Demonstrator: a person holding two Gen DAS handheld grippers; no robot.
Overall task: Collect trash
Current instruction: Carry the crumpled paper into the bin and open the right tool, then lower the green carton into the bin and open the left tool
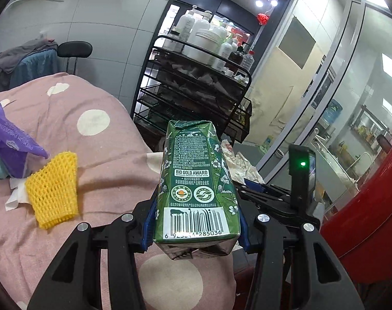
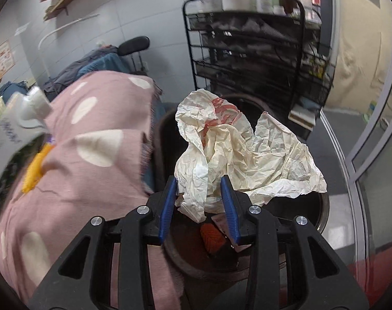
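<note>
My left gripper [image 1: 196,206] is shut on a green drink carton [image 1: 196,170], its blue pads pressed to both sides near the barcode end. The carton hangs above the edge of a pink dotted bed cover [image 1: 100,155]. A yellow foam net [image 1: 54,188], a purple wrapper [image 1: 10,142] and white tissue [image 1: 14,199] lie on that cover to the left. My right gripper [image 2: 198,191] is shut on a crumpled white paper wrapper with red print [image 2: 237,152]. It holds the wrapper over a dark round bin [image 2: 322,206] with an orange item [image 2: 212,236] inside.
A black wire rack [image 1: 196,90] loaded with white bottles stands behind the bin. A glass partition [image 1: 325,90] runs along the right, and a red rounded surface [image 1: 371,206] is close at the lower right. A black housing with a green light [image 1: 301,175] sits right of the carton.
</note>
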